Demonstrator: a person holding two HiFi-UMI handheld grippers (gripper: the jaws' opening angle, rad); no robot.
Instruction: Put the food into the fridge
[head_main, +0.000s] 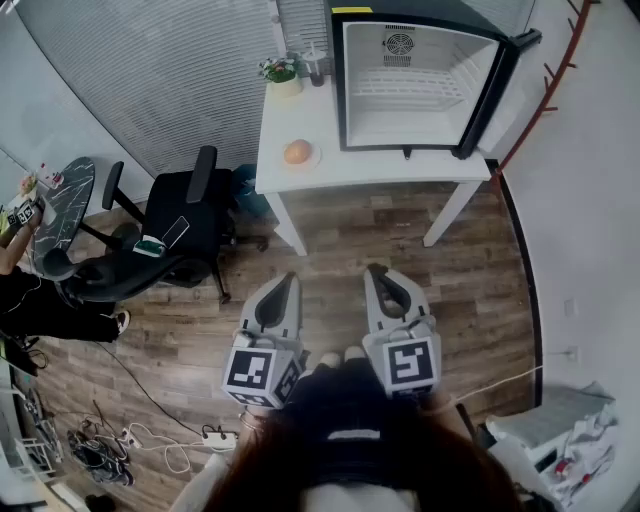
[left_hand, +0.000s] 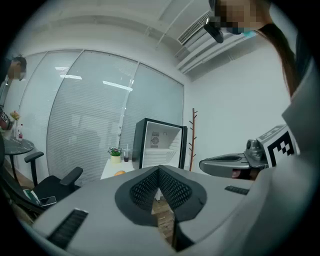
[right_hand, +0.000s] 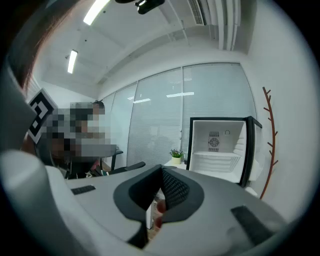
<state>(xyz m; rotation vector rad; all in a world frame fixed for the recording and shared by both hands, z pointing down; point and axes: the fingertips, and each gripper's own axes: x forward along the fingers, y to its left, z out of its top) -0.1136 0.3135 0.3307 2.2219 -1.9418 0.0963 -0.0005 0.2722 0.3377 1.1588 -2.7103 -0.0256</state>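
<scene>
White table (head_main: 330, 172) stands on wood floor (head_main: 380, 235), slatted blinds (head_main: 150, 70) behind. On it is the fridge (head_main: 420, 85), door swung open. Round orange food (head_main: 297, 152) sits on the table just left of the fridge. Potted plant (head_main: 281, 72) and dark cup (head_main: 316, 68) at back edge. Black office chair (head_main: 180, 225) left of table. Left gripper (head_main: 289, 279) and right gripper (head_main: 376, 270) both clenched on nothing, well short of table.

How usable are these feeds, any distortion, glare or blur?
Head view: sharp, evenly lit, edges bowed, fridge interior bright. Left gripper view: fisheye with black corners, light streaks on the glass wall. Right gripper view: same vignette, ceiling lamp flares.
</scene>
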